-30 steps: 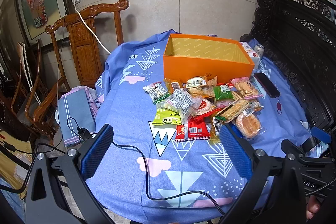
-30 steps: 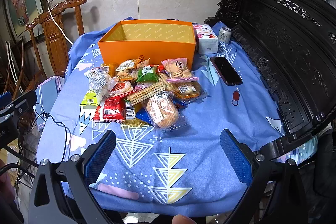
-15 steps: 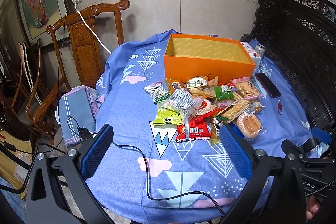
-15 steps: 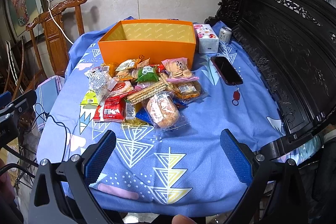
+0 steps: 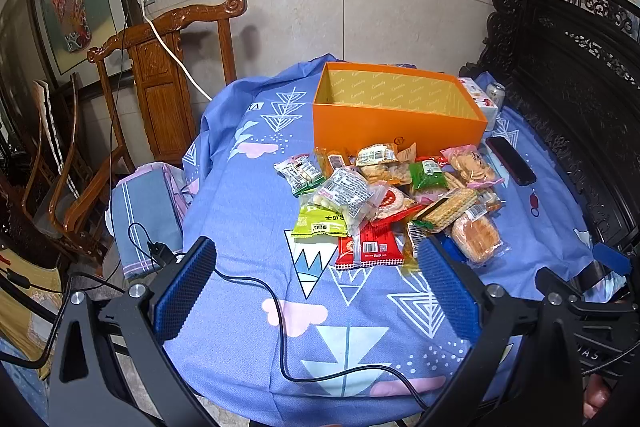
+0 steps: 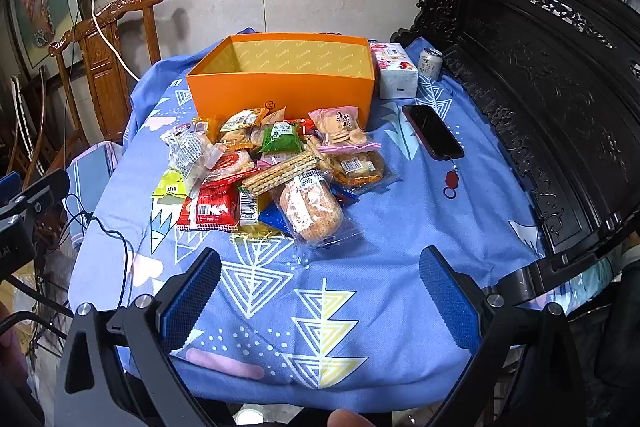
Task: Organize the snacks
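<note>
1. Left gripper: jaws spread wide, nothing between the blue pads; it hangs over the near edge of the table, short of the snacks. One black cable trails across the blue patterned cloth beneath it.
2. Wooden chair, one, stands off the table's left side with a white cord draped over its back; it plays no part in the sorting.
3. Snack pile: loose wrapped packets heaped together just in front of the box, overlapping, so an exact count cannot be made; more than a dozen seem likely. Distinct items, left to right: one yellow-green packet, one red packet, one green packet, one cracker stack, one bread loaf in clear wrap, one pink-edged biscuit bag.
4. Orange box, one, open-topped and showing no contents from these views. Its place directly behind the pile suggests it is the intended container; no packet appears to be inside yet.
5. White tissue pack and one drinks can sit just right of the box.
6. Phone, one, lies apart from the snacks with a red tag nearby.
7. Right gripper: jaws likewise wide apart and holding nothing, near the table's front edge, facing the loaf.
</note>
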Motion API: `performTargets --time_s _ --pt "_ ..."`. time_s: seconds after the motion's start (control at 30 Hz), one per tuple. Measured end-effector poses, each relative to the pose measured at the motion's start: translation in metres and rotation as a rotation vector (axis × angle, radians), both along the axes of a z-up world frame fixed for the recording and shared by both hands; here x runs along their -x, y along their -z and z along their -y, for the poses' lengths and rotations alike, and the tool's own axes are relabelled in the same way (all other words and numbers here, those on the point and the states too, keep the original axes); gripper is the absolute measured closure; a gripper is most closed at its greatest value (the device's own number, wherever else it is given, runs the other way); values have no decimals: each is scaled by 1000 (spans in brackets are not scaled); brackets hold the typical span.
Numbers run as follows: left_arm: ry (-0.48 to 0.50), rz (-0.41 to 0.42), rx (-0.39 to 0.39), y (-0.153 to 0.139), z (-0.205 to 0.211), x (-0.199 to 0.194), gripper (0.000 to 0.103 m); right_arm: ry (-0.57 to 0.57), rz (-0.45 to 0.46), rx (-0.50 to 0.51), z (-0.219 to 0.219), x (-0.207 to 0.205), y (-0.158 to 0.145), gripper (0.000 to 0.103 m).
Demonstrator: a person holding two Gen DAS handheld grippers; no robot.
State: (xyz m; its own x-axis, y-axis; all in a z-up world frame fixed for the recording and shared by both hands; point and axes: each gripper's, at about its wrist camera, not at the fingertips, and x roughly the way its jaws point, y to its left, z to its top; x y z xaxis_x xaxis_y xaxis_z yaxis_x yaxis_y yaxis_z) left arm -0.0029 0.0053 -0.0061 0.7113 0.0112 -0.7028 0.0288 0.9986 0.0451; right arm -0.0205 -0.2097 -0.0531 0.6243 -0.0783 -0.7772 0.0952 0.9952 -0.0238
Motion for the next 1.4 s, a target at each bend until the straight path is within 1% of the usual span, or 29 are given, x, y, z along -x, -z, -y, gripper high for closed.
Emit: performTargets --time_s 0.53,0.6,0.67,0.73,0.83,0.9,1.0,1.03,1.1,1.13,1.2,1.3,1.4 --pt "0 -1 3 2 0 -1 4 -8 0 8 -2 0 1 3" --pt "4 3 14 2 0 -1 4 -14 13 19 -2 0 2 3" --pt "20 7 24 9 -1 -2 4 -21 28 31 1 -1 4 3" --pt "53 -4 49 21 -3 -5 4 -32 45 40 5 -4 11 3" --pt "75 -14 89 43 -8 -10 4 -44 53 57 11 -14 30 3" --pt "77 -17 106 56 -12 -15 4 -53 49 47 15 -21 42 3" --pt "83 -22 128 73 -17 -23 4 -108 58 25 16 -33 57 3" --pt "91 -25 132 79 -19 -26 4 -138 76 24 15 -38 61 3" --pt "98 -31 125 84 -20 -33 4 -186 95 64 12 -50 72 5" --pt "105 -33 115 88 -20 -37 4 -199 100 82 10 -55 75 7" --pt "114 -28 95 89 -19 -43 4 -234 99 115 8 -67 85 15" --pt "126 -19 54 91 -16 -50 4 -287 58 142 6 -84 102 17" --pt "152 -21 36 94 -12 -59 4 -328 49 136 2 -89 108 17"
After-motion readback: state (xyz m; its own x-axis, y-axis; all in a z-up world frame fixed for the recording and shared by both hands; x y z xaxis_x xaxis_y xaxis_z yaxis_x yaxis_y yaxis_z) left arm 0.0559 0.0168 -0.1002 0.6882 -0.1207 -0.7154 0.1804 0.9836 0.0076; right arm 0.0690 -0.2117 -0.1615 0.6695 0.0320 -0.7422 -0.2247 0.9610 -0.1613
